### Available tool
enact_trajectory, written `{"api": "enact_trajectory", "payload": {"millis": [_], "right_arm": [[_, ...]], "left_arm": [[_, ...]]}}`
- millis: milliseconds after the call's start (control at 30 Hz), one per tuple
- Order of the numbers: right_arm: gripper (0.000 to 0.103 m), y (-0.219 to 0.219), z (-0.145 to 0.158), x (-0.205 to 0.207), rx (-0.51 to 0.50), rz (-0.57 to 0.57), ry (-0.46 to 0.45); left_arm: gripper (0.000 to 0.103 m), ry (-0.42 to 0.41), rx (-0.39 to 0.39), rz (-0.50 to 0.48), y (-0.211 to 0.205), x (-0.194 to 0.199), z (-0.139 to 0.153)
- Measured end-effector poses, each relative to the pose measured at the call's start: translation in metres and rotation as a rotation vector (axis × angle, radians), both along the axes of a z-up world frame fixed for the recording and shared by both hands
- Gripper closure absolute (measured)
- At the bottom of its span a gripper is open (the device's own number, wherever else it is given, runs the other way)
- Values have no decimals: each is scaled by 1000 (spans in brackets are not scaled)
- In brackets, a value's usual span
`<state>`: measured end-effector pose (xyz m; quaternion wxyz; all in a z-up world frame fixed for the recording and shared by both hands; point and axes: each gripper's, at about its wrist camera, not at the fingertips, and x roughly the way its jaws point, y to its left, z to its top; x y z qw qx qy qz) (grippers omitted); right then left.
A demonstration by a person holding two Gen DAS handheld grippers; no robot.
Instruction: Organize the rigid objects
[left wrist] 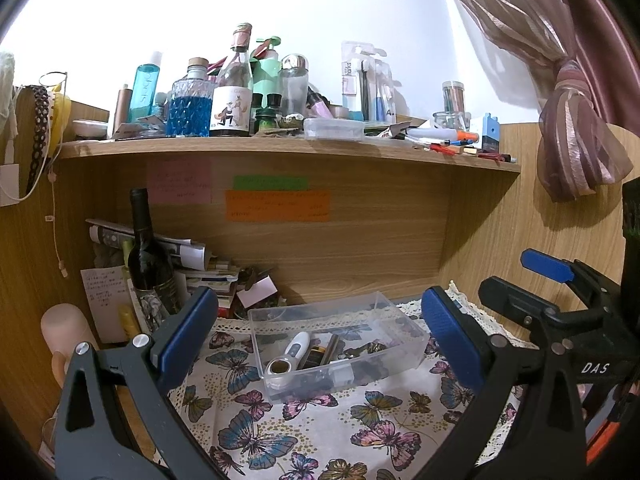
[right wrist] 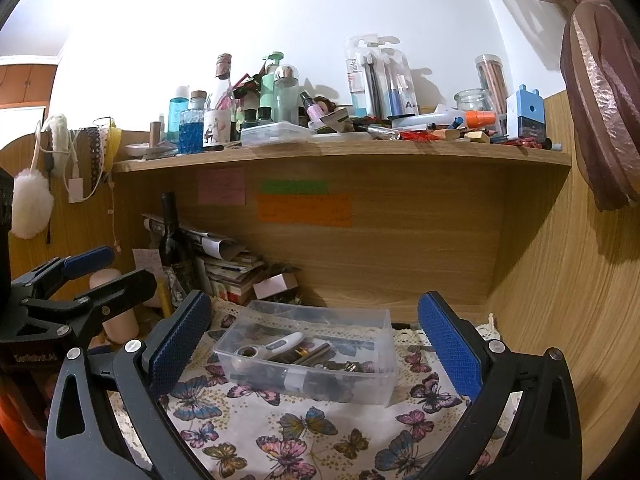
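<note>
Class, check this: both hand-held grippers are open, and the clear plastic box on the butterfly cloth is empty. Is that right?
Not quite. The clear plastic box holds items, including a white thermometer-like device, as the left wrist view shows. Both hand-held grippers are indeed open.

Pretty bright indoor light from up front, so the white wall [left wrist: 320, 8] blows out to near pure white in both views. The curtain [left wrist: 576, 120] throws a hard shadow on the wood panel below it. Heavy fisheye bend curves the shelf [right wrist: 340, 156], with black vignette corners. Focus is decent in the middle, softer toward the edges.
</note>
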<state>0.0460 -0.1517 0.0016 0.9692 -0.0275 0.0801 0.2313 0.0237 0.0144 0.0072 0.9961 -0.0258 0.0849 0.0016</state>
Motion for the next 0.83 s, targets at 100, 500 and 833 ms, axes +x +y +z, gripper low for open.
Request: {"api": "enact_trajectory", "payload": {"millis": [100, 500, 833], "right_arm": [[0, 0, 0, 0, -2, 2, -1], [0, 1, -1, 0, -4, 1, 4], [0, 1, -4, 3, -6, 0, 6]], "left_arm": [[0, 2, -1, -4, 0, 1, -1], [0, 16, -10, -12, 0, 5, -5], [0, 9, -29, 9, 9, 7, -5]]}}
